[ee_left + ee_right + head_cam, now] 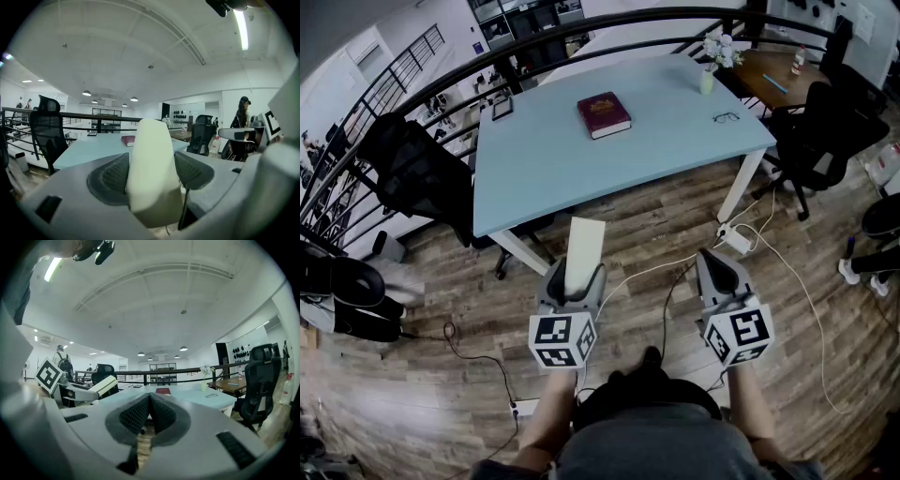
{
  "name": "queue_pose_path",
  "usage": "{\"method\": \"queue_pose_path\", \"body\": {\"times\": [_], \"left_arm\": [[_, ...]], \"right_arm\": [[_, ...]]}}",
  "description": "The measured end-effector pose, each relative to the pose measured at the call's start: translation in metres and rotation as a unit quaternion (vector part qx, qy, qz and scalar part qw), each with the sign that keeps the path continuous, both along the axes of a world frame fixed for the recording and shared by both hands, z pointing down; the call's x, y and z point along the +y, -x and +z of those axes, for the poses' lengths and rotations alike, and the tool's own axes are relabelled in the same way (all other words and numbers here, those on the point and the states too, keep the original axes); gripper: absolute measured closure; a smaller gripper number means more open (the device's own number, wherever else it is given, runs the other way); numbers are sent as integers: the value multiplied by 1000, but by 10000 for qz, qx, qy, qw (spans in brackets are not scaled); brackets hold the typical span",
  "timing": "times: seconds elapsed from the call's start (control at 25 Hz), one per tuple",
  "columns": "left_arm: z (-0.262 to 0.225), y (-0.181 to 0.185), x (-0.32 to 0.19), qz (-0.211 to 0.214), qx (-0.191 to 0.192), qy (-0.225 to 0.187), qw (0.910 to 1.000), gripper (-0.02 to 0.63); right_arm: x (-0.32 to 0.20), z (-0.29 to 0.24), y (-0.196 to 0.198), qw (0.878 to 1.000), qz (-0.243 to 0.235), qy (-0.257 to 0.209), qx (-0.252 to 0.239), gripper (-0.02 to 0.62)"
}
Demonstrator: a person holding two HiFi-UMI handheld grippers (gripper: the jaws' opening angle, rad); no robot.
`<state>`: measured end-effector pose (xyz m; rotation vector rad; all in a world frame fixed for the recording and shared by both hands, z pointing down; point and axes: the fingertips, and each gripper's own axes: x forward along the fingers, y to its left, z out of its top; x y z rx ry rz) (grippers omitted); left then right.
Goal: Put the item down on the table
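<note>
My left gripper [575, 277] is shut on a cream rectangular block [583, 253] that sticks out forward between its jaws, over the wooden floor short of the table. In the left gripper view the cream block [151, 168] fills the gap between the dark pads [108, 177]. The light blue table [581, 150] stands ahead with a dark red book [603, 114] lying on it. My right gripper [719, 272] is shut and holds nothing; its pads [136, 416] meet at the tips in the right gripper view.
Black office chairs stand at the table's left [417, 178] and right [820, 131]. A small vase of flowers [712, 58] and eyeglasses [726, 117] sit at the table's right end. A black railing [412, 89] runs behind. Cables and a power strip [736, 239] lie on the floor.
</note>
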<state>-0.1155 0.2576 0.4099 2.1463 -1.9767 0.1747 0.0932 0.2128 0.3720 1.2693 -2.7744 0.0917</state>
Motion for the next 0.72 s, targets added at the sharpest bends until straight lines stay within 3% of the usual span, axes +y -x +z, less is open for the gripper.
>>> {"method": "queue_pose_path", "body": {"times": [0.72], "left_arm": [[-7, -23, -37, 153, -161, -27, 9997, 296]], "right_arm": [[-31, -2, -27, 9991, 126, 126, -394, 592]]}}
